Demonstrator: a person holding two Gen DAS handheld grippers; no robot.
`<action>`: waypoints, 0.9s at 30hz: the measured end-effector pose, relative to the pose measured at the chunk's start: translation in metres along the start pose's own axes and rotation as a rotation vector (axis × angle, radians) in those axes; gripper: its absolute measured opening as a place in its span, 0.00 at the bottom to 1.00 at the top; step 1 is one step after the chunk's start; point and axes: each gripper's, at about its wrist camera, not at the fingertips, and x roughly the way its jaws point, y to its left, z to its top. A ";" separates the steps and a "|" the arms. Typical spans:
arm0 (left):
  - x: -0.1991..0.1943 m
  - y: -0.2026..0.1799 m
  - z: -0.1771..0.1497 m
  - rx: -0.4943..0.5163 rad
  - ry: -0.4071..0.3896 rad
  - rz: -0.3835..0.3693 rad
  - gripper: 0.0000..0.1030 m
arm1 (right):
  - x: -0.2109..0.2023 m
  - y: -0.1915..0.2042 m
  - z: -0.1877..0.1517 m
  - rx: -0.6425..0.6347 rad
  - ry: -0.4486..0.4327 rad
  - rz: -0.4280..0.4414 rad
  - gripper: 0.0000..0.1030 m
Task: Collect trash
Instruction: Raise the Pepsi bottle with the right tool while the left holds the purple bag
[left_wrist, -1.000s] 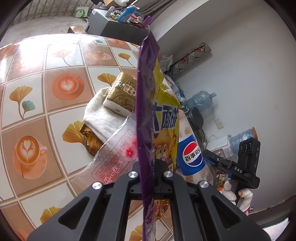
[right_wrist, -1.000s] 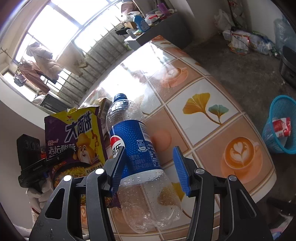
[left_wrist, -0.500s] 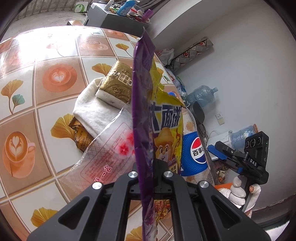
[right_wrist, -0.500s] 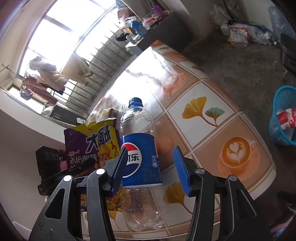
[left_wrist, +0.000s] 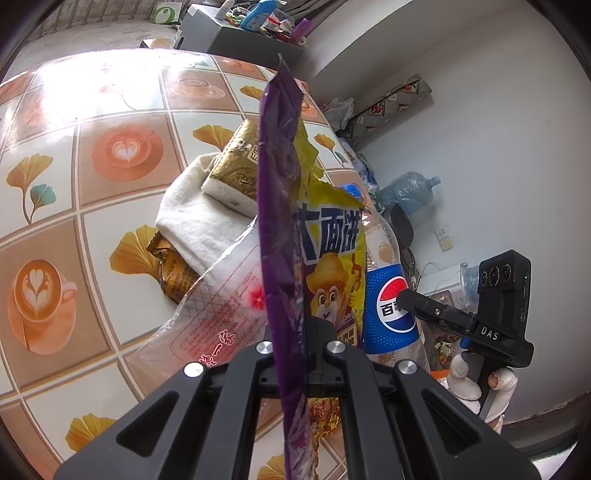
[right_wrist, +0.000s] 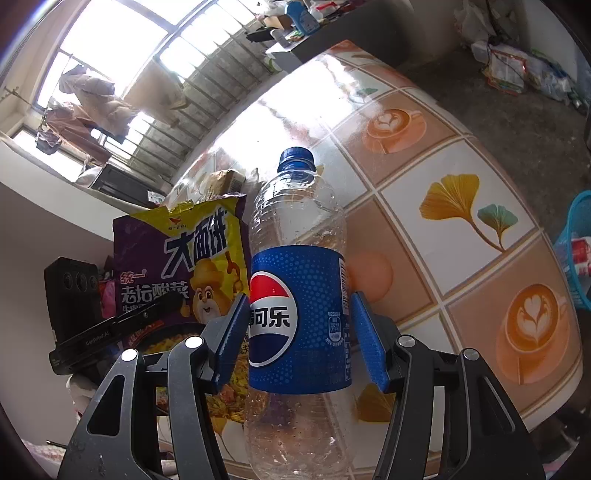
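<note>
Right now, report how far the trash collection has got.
Done: one red-and-white item already lies in the blue basket on the floor. In hand: the left gripper is shut on the purple noodle packet; the Pepsi bottle sits between the right gripper's jaws. Left: the clear plastic bag and gold wrappers around the white cloth on the table.

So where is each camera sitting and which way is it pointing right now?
Left wrist: on the left gripper, looking along its jaws, shut on the noodle bag seen edge-on, over the table toward a white wall; the right gripper shows at right.
Right wrist: on the right gripper, looking along blue jaws on either side of the Pepsi bottle, toward the window; the left gripper shows at left.
Shared: bag, bottle, table.
</note>
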 end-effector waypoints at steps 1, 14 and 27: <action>0.000 0.000 0.000 -0.001 0.000 0.000 0.00 | 0.001 0.002 0.000 -0.003 0.002 -0.001 0.52; -0.003 -0.002 -0.001 0.001 -0.003 0.001 0.00 | -0.012 -0.019 0.001 0.067 -0.046 -0.010 0.50; 0.002 -0.013 0.001 0.034 -0.006 0.029 0.00 | -0.029 -0.037 -0.007 0.151 -0.079 0.000 0.52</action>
